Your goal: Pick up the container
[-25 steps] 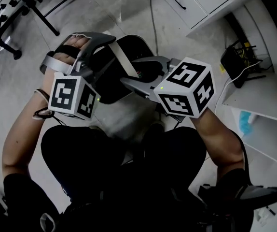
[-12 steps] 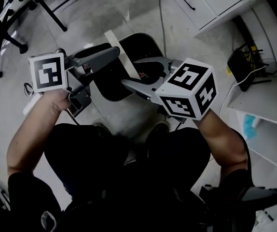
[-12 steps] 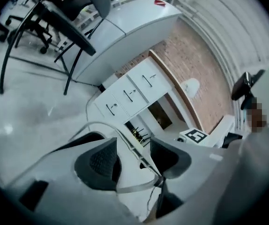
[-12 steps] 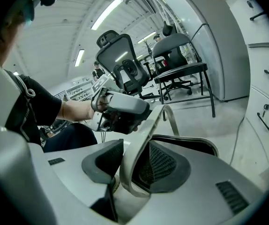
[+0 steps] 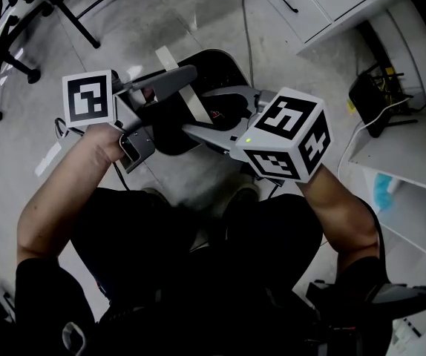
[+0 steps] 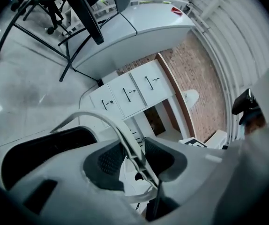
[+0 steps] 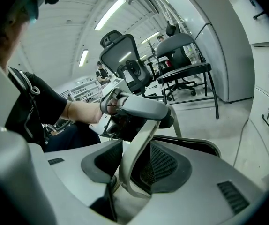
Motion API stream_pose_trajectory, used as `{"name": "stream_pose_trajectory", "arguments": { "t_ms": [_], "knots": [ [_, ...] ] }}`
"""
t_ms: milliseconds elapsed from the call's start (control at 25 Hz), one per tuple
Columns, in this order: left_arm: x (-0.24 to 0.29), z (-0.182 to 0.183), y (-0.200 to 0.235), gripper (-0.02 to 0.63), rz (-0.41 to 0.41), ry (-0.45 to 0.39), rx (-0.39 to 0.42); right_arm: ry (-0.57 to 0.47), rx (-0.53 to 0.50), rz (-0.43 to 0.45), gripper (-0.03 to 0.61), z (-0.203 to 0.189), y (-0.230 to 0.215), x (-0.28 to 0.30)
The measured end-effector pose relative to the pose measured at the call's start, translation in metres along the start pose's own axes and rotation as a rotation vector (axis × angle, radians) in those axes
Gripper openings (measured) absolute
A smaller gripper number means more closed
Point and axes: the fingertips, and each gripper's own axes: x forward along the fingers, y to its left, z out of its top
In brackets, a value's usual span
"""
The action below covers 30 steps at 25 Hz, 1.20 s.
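Note:
The black container [image 5: 224,64] stands on the floor in front of my knees, with a pale strap handle [image 5: 189,95] arching over it. My left gripper [image 5: 187,81] reaches in from the left. Its jaws are closing, and the thin handle [image 6: 125,139] runs through the gap between them, clear of the pads. My right gripper [image 5: 197,111] comes from the right with its jaws apart. The handle loop [image 7: 141,139] hangs in that gap, and the left gripper [image 7: 139,108] shows just beyond. The container's dark rim [image 7: 193,144] lies past the right jaw.
A white drawer cabinet [image 5: 302,2] stands at the back right, with a cable [image 5: 246,21] trailing over the floor beside it. Office chair legs [image 5: 72,13] stand at the back left. A black box with wires [image 5: 372,95] sits under the desk on the right.
My left hand has turned so its marker cube faces up, and its jaws now reach across the container from the left. The right gripper has hardly moved.

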Motion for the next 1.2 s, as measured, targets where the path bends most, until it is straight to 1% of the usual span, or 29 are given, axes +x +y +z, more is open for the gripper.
{"name": "stream_pose_trajectory", "arguments": {
  "t_ms": [80,200,360,440,600,680,760,880,1000,1080,1200],
  "knots": [
    [0.0,0.001,-0.001,0.143,-0.005,-0.009,0.001,0.001,-0.003,0.031,0.17,-0.001,0.001,-0.001],
    [-0.001,0.002,0.0,0.14,-0.002,-0.023,-0.003,-0.003,-0.001,0.071,0.196,0.0,-0.002,-0.009],
    [-0.001,0.001,0.0,0.138,0.003,-0.028,-0.009,0.0,-0.029,0.079,0.201,0.002,-0.014,-0.032],
    [-0.002,0.002,0.001,0.138,0.007,-0.03,-0.013,-0.028,-0.027,0.047,0.201,0.011,-0.027,-0.043],
    [-0.002,0.003,-0.001,0.13,-0.016,-0.047,-0.03,-0.139,0.032,-0.04,0.199,0.037,-0.054,-0.052],
    [-0.001,0.003,-0.001,0.124,-0.024,-0.055,-0.048,-0.187,0.053,-0.081,0.189,0.046,-0.062,-0.051],
    [-0.002,0.003,0.0,0.121,-0.027,-0.063,-0.058,-0.225,0.051,-0.113,0.142,0.052,-0.068,-0.049],
    [-0.001,0.003,0.0,0.118,-0.031,-0.071,-0.074,-0.268,0.026,-0.186,0.089,0.059,-0.08,-0.046],
    [-0.002,0.004,-0.002,0.118,-0.024,-0.081,-0.093,-0.311,0.03,-0.218,0.052,0.064,-0.09,-0.037],
    [-0.002,0.005,-0.003,0.115,-0.04,-0.088,-0.091,-0.323,0.028,-0.242,0.036,0.064,-0.096,-0.03],
    [-0.002,0.006,-0.003,0.117,-0.074,-0.096,-0.066,-0.331,-0.01,-0.325,0.025,0.061,-0.105,-0.023]
  ]
}}
